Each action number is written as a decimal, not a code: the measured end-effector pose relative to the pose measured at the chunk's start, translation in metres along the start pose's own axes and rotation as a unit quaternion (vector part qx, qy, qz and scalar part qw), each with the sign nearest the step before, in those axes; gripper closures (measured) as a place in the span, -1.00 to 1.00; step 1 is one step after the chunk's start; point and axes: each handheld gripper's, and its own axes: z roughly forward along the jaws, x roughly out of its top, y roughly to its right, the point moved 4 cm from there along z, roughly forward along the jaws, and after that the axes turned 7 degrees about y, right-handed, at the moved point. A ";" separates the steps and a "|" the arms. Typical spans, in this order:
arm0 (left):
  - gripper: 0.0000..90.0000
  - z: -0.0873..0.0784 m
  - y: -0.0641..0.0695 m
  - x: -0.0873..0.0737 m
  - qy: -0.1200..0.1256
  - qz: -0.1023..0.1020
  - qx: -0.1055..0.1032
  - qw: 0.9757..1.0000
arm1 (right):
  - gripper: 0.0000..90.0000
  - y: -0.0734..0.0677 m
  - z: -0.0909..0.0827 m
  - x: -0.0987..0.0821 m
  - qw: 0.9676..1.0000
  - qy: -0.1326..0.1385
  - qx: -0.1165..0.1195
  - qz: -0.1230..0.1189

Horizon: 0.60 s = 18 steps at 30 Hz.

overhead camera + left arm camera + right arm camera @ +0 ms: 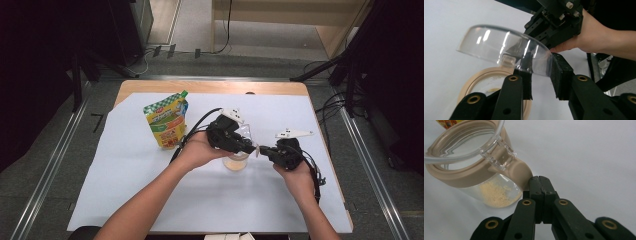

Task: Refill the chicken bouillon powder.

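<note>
A small clear jar [235,162] with a beige collar [474,176] stands mid-table, with yellowish powder [495,193] at its bottom. Its clear domed lid [499,45] is swung up on a hinge [499,157]. My left gripper [540,80] reaches over the jar from the left, and its pads pinch the lid's wall, one inside and one outside. My right gripper [539,181] is shut with nothing between its jaws, its tips resting against the beige hinge lug [522,171] at the jar's right side. In the high view the left gripper [248,146] and right gripper [263,151] nearly meet beside the jar.
A yellow and green spouted pouch [167,121] stands left of the jar, close behind the left hand. A white sheet [150,190] covers the wooden table [210,87]. Cables trail from both grippers.
</note>
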 end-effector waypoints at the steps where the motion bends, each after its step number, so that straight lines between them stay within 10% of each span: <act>1: 0.65 0.001 0.000 0.001 -0.001 -0.002 -0.004 1.000 | 1.00 0.000 0.000 0.000 1.000 0.000 0.001 0.000; 18: 0.45 0.026 -0.001 0.011 -0.019 -0.009 -0.024 1.000 | 1.00 -0.001 -0.002 -0.002 1.000 0.002 0.004 0.006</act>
